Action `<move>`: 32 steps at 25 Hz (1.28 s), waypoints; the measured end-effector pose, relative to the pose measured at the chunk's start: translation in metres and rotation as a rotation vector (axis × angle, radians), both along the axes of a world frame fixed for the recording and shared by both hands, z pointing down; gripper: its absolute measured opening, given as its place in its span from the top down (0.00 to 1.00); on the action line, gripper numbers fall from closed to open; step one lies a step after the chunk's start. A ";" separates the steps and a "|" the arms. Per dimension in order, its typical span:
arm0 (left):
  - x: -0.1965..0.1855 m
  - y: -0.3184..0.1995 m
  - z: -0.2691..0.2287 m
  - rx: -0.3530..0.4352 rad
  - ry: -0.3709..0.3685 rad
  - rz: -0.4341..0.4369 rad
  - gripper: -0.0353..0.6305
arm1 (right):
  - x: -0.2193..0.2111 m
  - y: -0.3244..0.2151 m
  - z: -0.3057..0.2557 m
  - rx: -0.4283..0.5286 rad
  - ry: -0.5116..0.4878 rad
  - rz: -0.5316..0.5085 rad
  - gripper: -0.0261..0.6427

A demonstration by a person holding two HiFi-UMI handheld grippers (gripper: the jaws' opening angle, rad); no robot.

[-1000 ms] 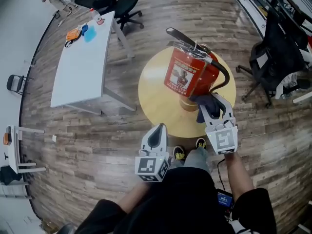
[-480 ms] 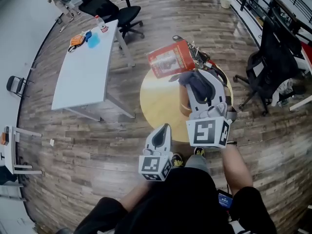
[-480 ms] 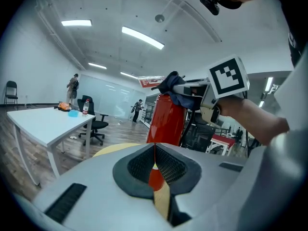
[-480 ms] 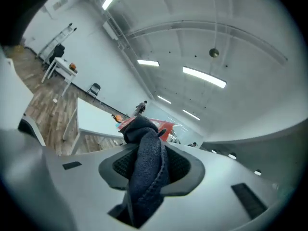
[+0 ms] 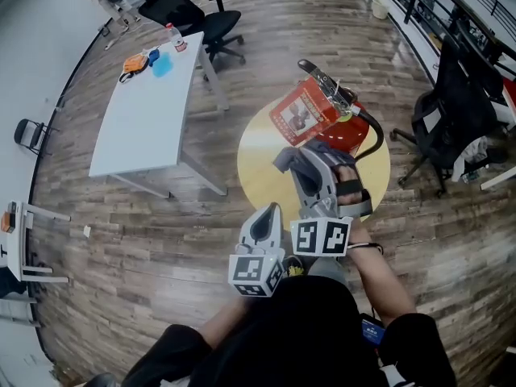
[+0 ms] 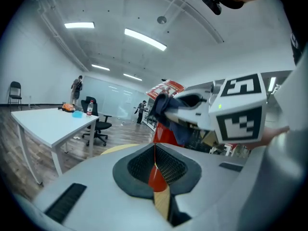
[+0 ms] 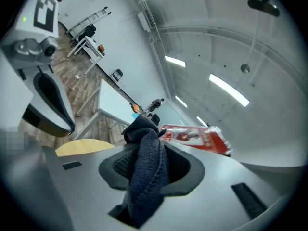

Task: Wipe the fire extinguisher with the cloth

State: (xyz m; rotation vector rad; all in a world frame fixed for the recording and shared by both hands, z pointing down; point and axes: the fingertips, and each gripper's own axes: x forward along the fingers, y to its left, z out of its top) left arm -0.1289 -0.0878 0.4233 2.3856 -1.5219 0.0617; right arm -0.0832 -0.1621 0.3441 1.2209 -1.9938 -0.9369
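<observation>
A red fire extinguisher (image 5: 326,122) with a black handle and hose stands on the round yellow table (image 5: 262,168), its label facing up and left. My right gripper (image 5: 294,158) is shut on a dark blue cloth (image 7: 144,170), whose bunched end (image 5: 284,159) sits just below the extinguisher's label (image 7: 192,137). My left gripper (image 5: 264,217) is shut with nothing in it, held low near my body, apart from the extinguisher. In the left gripper view the extinguisher (image 6: 163,110) and the right gripper (image 6: 207,109) with the cloth show ahead.
A long white table (image 5: 141,111) with a bottle and small items stands at the left. Black office chairs (image 5: 193,14) are behind it, another chair (image 5: 455,111) stands at the right. Wooden floor surrounds the round table.
My right gripper with the cloth rose along the extinguisher's side, then swung left and down below the label. The extinguisher tilted left, then came back. The left gripper barely moved.
</observation>
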 end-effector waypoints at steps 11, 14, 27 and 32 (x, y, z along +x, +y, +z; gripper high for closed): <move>-0.031 0.005 0.007 -0.019 0.004 -0.065 0.91 | 0.010 0.003 -0.010 0.093 -0.060 0.060 0.76; -0.031 0.005 0.008 -0.020 0.008 -0.062 0.91 | 0.024 0.004 -0.049 0.132 -0.122 0.075 0.76; -0.026 0.000 0.009 -0.024 0.001 -0.029 0.91 | 0.095 0.018 -0.003 -0.018 -0.475 0.163 0.76; -0.016 -0.002 0.010 -0.025 -0.009 0.001 0.91 | 0.098 0.009 0.085 -0.234 -0.539 0.184 0.76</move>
